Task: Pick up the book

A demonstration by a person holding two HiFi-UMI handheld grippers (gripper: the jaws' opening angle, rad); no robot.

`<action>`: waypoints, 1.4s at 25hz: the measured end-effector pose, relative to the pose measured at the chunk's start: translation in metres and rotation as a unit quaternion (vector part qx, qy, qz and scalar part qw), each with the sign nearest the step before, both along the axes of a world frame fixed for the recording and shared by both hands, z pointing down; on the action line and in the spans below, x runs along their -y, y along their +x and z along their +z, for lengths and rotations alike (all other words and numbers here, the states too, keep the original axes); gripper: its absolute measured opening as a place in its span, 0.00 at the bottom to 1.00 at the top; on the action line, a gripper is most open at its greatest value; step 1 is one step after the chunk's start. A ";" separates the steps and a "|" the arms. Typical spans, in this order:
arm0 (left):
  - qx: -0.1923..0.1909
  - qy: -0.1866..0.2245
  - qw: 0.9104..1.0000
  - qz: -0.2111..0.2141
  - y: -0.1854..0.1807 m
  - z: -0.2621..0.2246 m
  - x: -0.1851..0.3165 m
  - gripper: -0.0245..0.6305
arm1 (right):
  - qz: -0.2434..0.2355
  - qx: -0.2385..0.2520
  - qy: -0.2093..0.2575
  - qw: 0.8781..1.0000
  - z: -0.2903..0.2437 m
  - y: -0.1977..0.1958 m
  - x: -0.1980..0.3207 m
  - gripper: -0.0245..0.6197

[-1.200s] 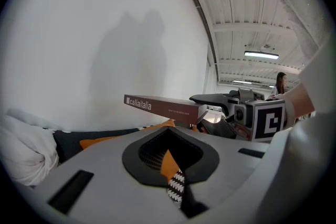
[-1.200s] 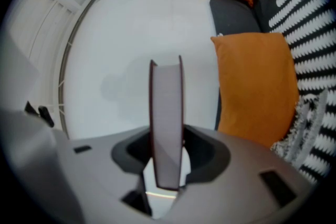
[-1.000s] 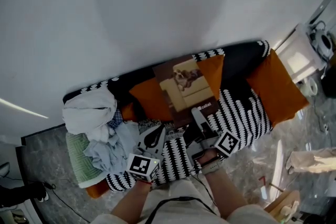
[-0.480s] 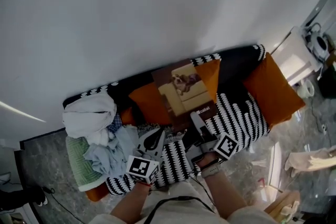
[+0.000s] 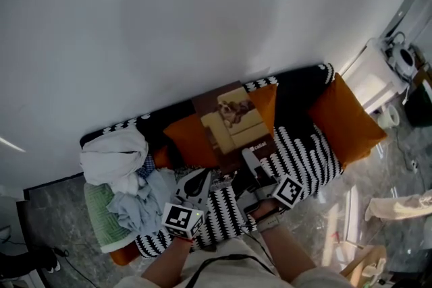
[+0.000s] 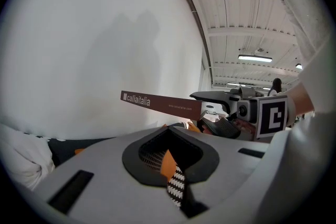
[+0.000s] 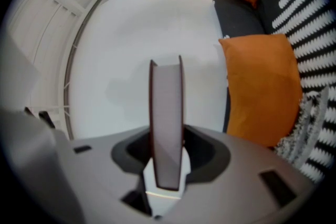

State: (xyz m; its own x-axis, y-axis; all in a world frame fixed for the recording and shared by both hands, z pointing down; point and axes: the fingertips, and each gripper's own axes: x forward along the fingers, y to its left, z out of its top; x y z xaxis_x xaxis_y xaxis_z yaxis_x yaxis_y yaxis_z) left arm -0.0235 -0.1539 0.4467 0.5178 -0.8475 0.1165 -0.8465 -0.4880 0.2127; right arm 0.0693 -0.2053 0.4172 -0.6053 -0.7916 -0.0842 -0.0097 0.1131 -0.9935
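The book [image 5: 233, 125] is brown, with a dog on a sofa pictured on its cover. It is held level above the sofa seat, and my right gripper [image 5: 251, 162] is shut on its near edge. The right gripper view shows the book [image 7: 167, 113] edge-on, clamped between the pads. My left gripper [image 5: 196, 180] hovers just left of it, jaws together with nothing in them. From the left gripper view the book's printed spine [image 6: 157, 103] juts out leftward from the right gripper [image 6: 223, 113].
A black sofa [image 5: 304, 88] with a black-and-white striped throw [image 5: 304, 155] stands against a white wall. Orange cushions [image 5: 344, 121] lie on it. A heap of clothes [image 5: 118, 162] and a green blanket [image 5: 101, 212] fill its left end. A white cabinet [image 5: 371, 74] stands to the right.
The head view has drifted a little, so the sofa sits slightly higher and further left in the picture. Both grippers and the book keep their places relative to the sofa.
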 end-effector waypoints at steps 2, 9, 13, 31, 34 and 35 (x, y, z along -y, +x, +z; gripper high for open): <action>-0.001 -0.001 1.000 0.003 0.000 -0.001 0.000 0.07 | 0.002 0.001 -0.002 1.000 -0.001 0.000 0.000 0.30; 0.002 0.001 1.000 0.005 -0.003 -0.003 -0.001 0.07 | 0.000 0.007 -0.002 1.000 -0.006 0.000 -0.003 0.30; 0.001 0.001 1.000 0.008 -0.005 -0.004 -0.002 0.07 | -0.001 0.012 -0.001 1.000 -0.011 -0.002 -0.004 0.30; 0.001 0.003 1.000 0.001 -0.020 -0.012 -0.010 0.07 | -0.009 0.002 0.008 1.000 -0.019 0.001 -0.013 0.30; 0.001 0.006 1.000 -0.002 -0.022 -0.015 -0.008 0.07 | -0.008 0.002 0.007 1.000 -0.017 0.002 -0.014 0.30; 0.001 0.008 1.000 -0.003 -0.023 -0.016 -0.007 0.07 | -0.009 0.001 0.007 1.000 -0.017 0.001 -0.015 0.30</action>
